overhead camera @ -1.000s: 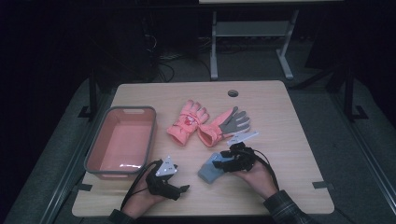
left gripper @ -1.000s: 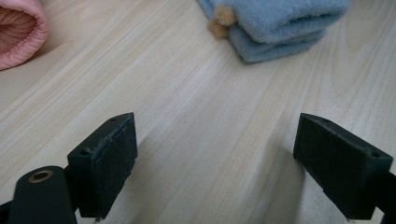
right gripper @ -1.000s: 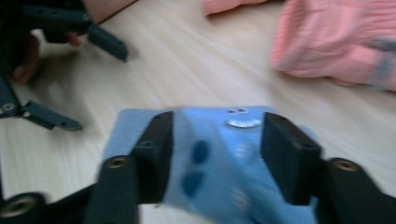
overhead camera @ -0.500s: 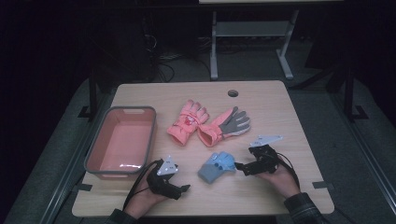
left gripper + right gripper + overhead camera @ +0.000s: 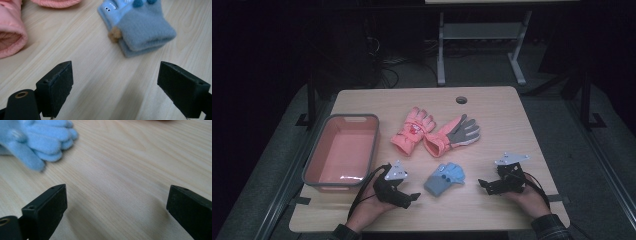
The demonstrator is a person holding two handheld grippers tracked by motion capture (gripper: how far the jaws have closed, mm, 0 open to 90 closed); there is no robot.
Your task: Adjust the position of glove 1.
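A pair of small blue gloves lies stacked on the wooden table near its front edge, between my two grippers. In the left gripper view the blue gloves show their cuff end a short way ahead of the jaws. The right gripper view catches the blue gloves by their fingertips at the upper left. My left gripper rests open just left of the gloves. My right gripper stands open to their right, apart from them. Two pink gloves lie side by side mid-table, one palm-up with a grey palm.
A pink rectangular tub with a grey rim sits at the table's left side. A round cable hole is near the far edge. A white shelf frame stands on the dark floor beyond the table.
My right gripper has let go of the blue gloves and drawn back to the right, leaving them lying on the table. The left gripper has stayed in place.
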